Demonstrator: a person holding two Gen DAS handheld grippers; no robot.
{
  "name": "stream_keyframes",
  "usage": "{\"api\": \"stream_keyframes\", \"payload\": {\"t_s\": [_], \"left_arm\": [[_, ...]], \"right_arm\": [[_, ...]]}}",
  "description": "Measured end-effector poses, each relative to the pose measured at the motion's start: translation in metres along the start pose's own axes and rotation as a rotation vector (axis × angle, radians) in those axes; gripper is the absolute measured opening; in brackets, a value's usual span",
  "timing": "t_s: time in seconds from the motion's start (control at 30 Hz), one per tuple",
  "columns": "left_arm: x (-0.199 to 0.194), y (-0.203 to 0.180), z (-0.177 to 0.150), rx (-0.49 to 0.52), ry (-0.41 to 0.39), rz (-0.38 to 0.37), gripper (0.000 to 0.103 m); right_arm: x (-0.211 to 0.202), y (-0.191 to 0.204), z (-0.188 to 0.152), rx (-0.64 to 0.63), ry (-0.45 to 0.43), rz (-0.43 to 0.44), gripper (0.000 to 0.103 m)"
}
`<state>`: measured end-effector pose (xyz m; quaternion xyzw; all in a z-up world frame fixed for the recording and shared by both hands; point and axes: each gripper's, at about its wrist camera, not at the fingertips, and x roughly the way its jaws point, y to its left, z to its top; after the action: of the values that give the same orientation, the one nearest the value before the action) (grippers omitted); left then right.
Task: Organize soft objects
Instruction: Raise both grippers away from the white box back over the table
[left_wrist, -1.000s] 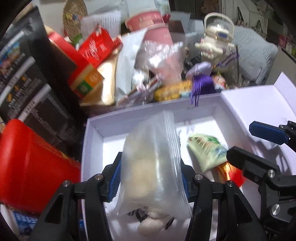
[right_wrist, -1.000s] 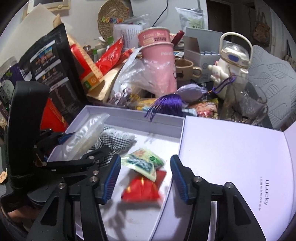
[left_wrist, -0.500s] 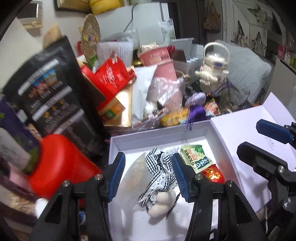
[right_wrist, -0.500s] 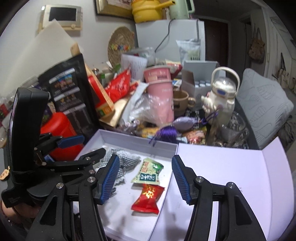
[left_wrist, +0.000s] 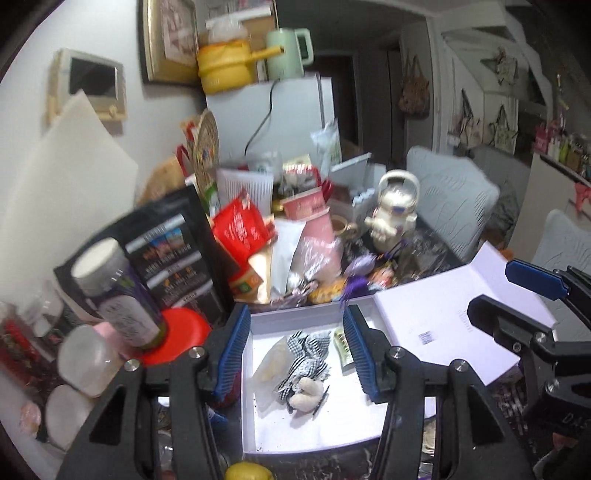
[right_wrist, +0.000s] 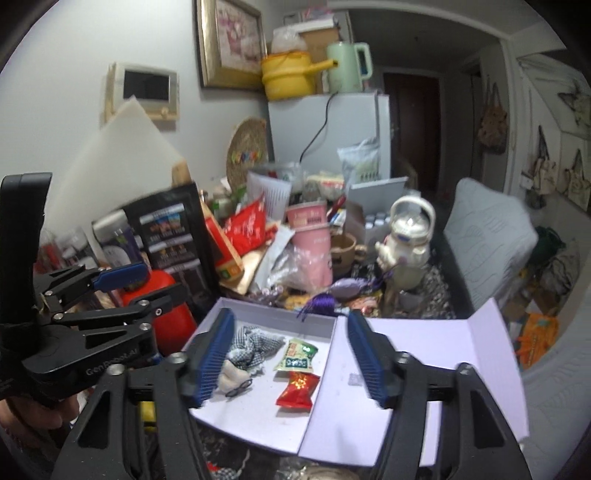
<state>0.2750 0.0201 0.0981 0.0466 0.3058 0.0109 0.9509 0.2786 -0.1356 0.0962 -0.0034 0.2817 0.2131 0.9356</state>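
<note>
Both grippers hang empty above the white box (left_wrist: 255, 424); left gripper (left_wrist: 293, 350) gapes over the checked cloth (left_wrist: 308, 354), right gripper (right_wrist: 286, 356), jaws just widening, has the red packet (right_wrist: 297, 389) at 6 o'clock.

desk (right_wrist: 436, 295): dark, patterned, crowded
near: open white box (right_wrist: 258, 410), lid (right_wrist: 424, 354) flat to its right
far: pink cups (right_wrist: 312, 243), white kettle (right_wrist: 408, 236)
left: red canister (right_wrist: 173, 306)

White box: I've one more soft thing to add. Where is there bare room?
The white box is bare along its near edge, below the red packet. The open lid is bare. The far left corner, around the checkered cloth, is crowded.
</note>
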Motion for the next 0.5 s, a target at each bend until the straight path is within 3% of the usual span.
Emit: {"api": "stream_keyframes", "payload": {"t_s": [0.2,0.23,0.33,0.5], "left_arm": [[-0.045,-0.002,0.001,0.003,-0.060,-0.013,0.052],[-0.052,-0.002,0.001,0.000,-0.067,-0.014,0.055],[-0.072,-0.001,-0.003,-0.003,-0.107,-0.009,0.080],[-0.098,-0.002,-0.014,0.002,-0.142,-0.004,0.081]], "right_arm": [[-0.048,0.007,0.000,-0.010,-0.050,-0.026,0.074],[-0.054,0.009,-0.001,-0.015,-0.058,-0.029,0.076],[-0.074,0.015,-0.004,-0.023,-0.081,-0.033,0.080],[-0.100,0.023,-0.012,-0.033,-0.108,-0.049,0.086]]}}
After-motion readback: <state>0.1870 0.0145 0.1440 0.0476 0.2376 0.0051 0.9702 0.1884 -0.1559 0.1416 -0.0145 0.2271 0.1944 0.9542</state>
